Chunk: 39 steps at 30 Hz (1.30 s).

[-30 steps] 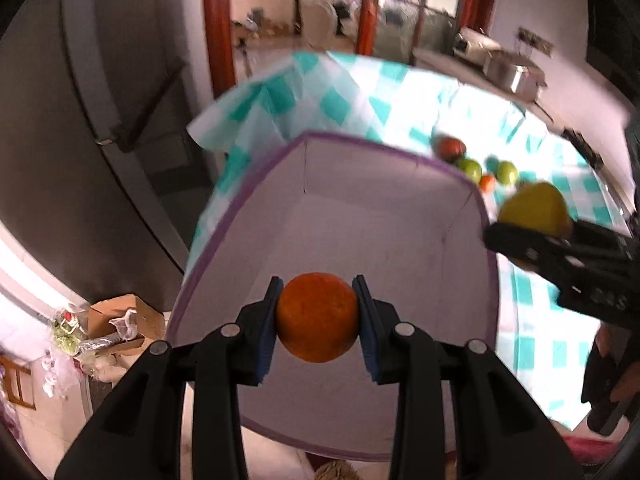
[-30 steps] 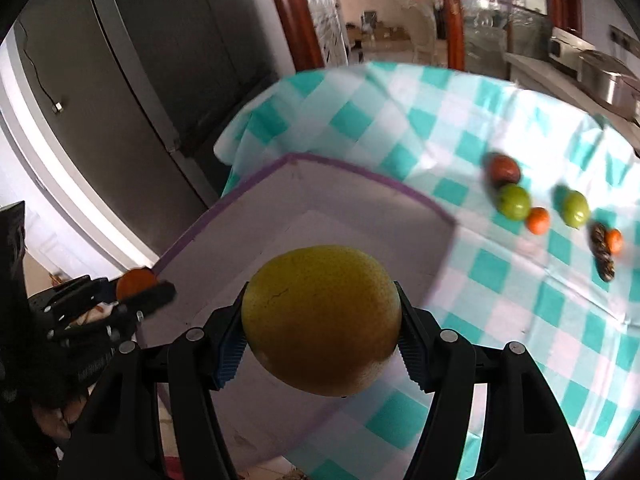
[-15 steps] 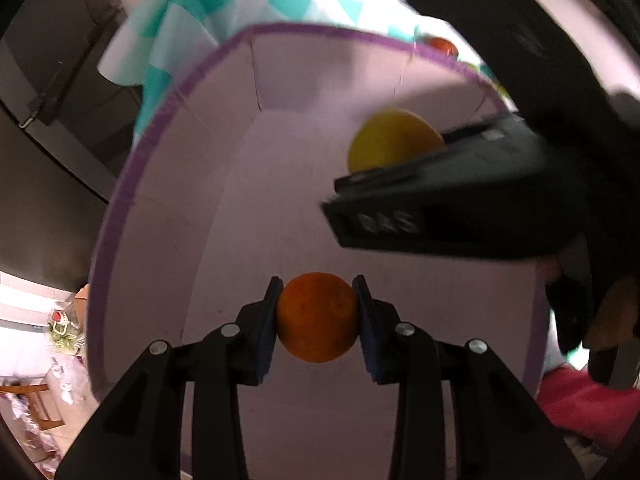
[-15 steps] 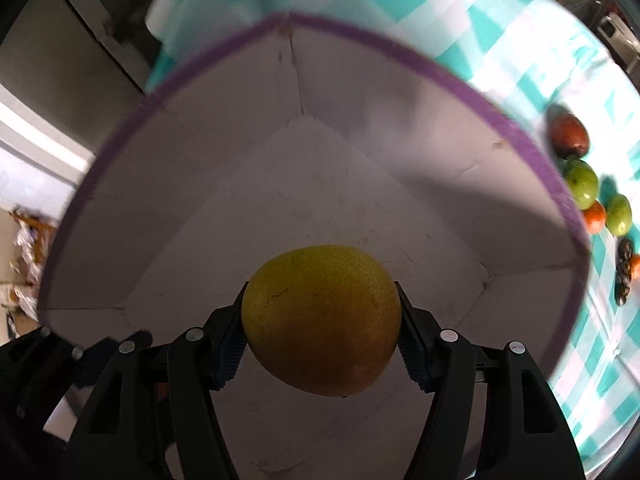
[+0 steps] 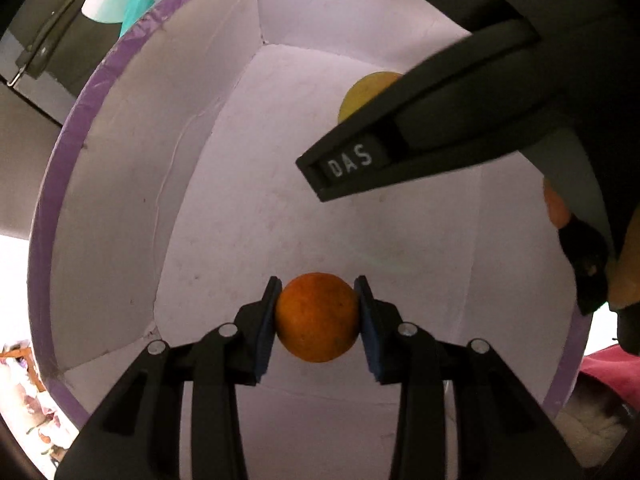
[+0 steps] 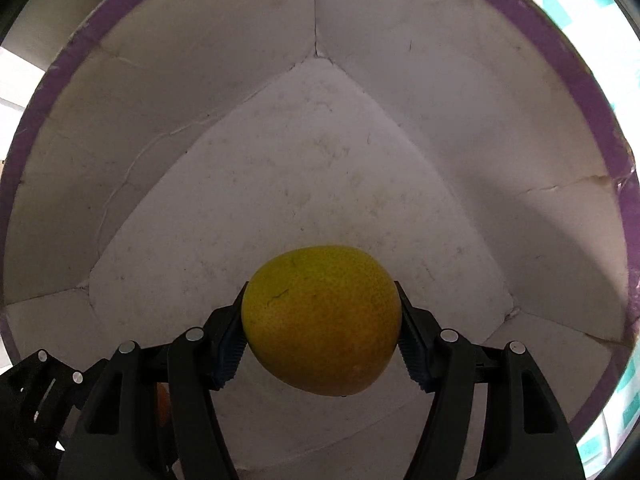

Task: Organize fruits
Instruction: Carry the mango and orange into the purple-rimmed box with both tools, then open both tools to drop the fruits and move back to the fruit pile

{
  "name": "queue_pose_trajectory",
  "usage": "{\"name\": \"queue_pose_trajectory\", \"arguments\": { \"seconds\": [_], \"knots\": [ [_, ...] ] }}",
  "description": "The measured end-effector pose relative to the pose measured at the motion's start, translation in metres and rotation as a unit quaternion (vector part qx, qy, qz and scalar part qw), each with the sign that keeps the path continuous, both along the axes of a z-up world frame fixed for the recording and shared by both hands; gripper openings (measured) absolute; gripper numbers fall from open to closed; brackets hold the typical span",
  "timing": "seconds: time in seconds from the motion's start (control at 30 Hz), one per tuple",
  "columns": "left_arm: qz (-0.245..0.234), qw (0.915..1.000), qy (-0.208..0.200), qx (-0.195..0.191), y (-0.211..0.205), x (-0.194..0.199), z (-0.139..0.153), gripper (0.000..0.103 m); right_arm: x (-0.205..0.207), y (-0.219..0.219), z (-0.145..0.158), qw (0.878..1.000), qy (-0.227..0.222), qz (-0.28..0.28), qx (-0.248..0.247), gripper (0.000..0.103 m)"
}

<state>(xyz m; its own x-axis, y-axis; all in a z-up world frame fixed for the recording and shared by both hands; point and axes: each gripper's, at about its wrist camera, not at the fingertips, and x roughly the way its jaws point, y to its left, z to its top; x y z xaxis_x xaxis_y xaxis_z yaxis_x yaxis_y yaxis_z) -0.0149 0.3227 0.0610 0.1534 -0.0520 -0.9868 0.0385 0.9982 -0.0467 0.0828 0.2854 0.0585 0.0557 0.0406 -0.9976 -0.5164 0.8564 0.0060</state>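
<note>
Orange [image 5: 317, 317] sits squarely between the blue pads of the left gripper [image 5: 317, 316], whose fingers [image 5: 262, 328] press it from both sides at its widest part, so it is clamped and held above the floor of the white box [image 5: 120, 184] with the purple rim. Above and to the right in this view, the right gripper [image 6: 321, 322] reaches into the same box, one black finger crossing in front of a yellow fruit. From the right wrist view, that yellow-green citrus fruit [image 6: 322, 320] is gripped between the right fingers [image 6: 228, 346]; it is wider than the pads and bulges past them toward the camera, hanging over the box floor. Teal-and-white checked cloth [image 6: 600, 40] shows just outside the box rim.
</note>
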Motion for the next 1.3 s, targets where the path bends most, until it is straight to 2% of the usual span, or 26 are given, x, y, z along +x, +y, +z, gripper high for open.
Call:
{"name": "queue_pose_trajectory", "arguments": {
  "seconds": [0.1, 0.17, 0.2, 0.23, 0.33, 0.43, 0.47, 0.53, 0.57, 0.6, 0.7, 0.73, 0.83, 0.87, 0.93, 0.97, 1.03, 1.13, 1.23, 1.3],
  "knots": [
    [0.009, 0.9999, -0.004, 0.010, 0.000, 0.000, 0.003, 0.058, -0.004, -0.003, -0.001, 1.000, 0.009, -0.002, -0.001, 0.065],
    [0.010, 0.9999, -0.008, 0.010, 0.003, 0.001, 0.009, 0.062, -0.002, -0.005, 0.008, 1.000, -0.004, -0.006, 0.017, 0.075],
    [0.012, 0.9998, -0.011, 0.010, 0.004, -0.002, 0.010, 0.071, -0.003, -0.007, 0.015, 0.999, -0.014, -0.010, 0.030, 0.079],
    [0.013, 0.9997, -0.016, 0.011, 0.005, -0.006, 0.012, 0.074, -0.004, -0.009, 0.021, 0.999, -0.026, -0.013, 0.039, 0.079],
    [0.012, 0.9990, -0.044, -0.001, 0.009, -0.017, 0.022, 0.077, -0.011, -0.021, 0.049, 0.994, -0.070, -0.032, 0.079, 0.079],
    [0.018, 0.9955, -0.092, -0.011, 0.014, -0.026, 0.036, 0.083, -0.027, -0.050, 0.087, 0.977, -0.117, -0.078, 0.161, 0.080],
    [0.023, 0.9930, -0.115, -0.011, 0.014, -0.029, 0.042, 0.084, -0.040, -0.067, 0.106, 0.964, -0.140, -0.093, 0.204, 0.081],
    [0.025, 0.9875, -0.155, -0.010, 0.015, -0.037, 0.048, 0.084, -0.055, -0.090, 0.138, 0.946, -0.183, -0.108, 0.246, 0.084],
    [0.023, 0.9830, -0.182, -0.007, 0.013, -0.038, 0.053, 0.087, -0.074, -0.111, 0.156, 0.930, -0.213, -0.113, 0.278, 0.085],
    [0.021, 0.9799, -0.199, 0.000, 0.010, -0.041, 0.058, 0.091, -0.081, -0.116, 0.162, 0.923, -0.227, -0.115, 0.287, 0.086],
    [0.017, 0.9688, -0.245, 0.034, -0.003, -0.043, 0.082, 0.095, -0.099, -0.156, 0.185, 0.905, -0.261, -0.131, 0.310, 0.087],
    [0.021, 0.9647, -0.259, 0.045, -0.009, -0.043, 0.090, 0.096, -0.107, -0.171, 0.186, 0.901, -0.270, -0.139, 0.309, 0.087],
    [0.035, 0.9495, -0.303, 0.073, -0.031, -0.042, 0.113, 0.101, -0.110, -0.214, 0.184, 0.900, -0.277, -0.160, 0.295, 0.087],
    [0.036, 0.9395, -0.330, 0.083, -0.048, -0.044, 0.127, 0.101, -0.114, -0.228, 0.183, 0.900, -0.279, -0.165, 0.291, 0.087],
    [0.037, 0.9269, -0.359, 0.102, -0.084, -0.046, 0.141, 0.101, -0.115, -0.254, 0.171, 0.900, -0.288, -0.167, 0.280, 0.087],
    [0.042, 0.9241, -0.364, 0.108, -0.105, -0.048, 0.149, 0.101, -0.123, -0.277, 0.169, 0.904, -0.288, -0.164, 0.271, 0.087],
    [0.053, 0.9250, -0.362, 0.103, -0.138, -0.051, 0.158, 0.101, -0.137, -0.308, 0.161, 0.909, -0.289, -0.159, 0.255, 0.087],
    [0.060, 0.9324, -0.350, 0.068, -0.197, -0.058, 0.159, 0.101, -0.147, -0.357, 0.146, 0.910, -0.291, -0.159, 0.249, 0.087],
    [0.084, 0.9533, -0.289, 0.030, -0.248, -0.061, 0.140, 0.101, -0.153, -0.402, 0.126, 0.913, -0.271, -0.176, 0.250, 0.087],
    [0.087, 0.9596, -0.267, 0.016, -0.271, -0.069, 0.129, 0.101, -0.163, -0.428, 0.118, 0.914, -0.261, -0.181, 0.252, 0.087]
  ]
}}
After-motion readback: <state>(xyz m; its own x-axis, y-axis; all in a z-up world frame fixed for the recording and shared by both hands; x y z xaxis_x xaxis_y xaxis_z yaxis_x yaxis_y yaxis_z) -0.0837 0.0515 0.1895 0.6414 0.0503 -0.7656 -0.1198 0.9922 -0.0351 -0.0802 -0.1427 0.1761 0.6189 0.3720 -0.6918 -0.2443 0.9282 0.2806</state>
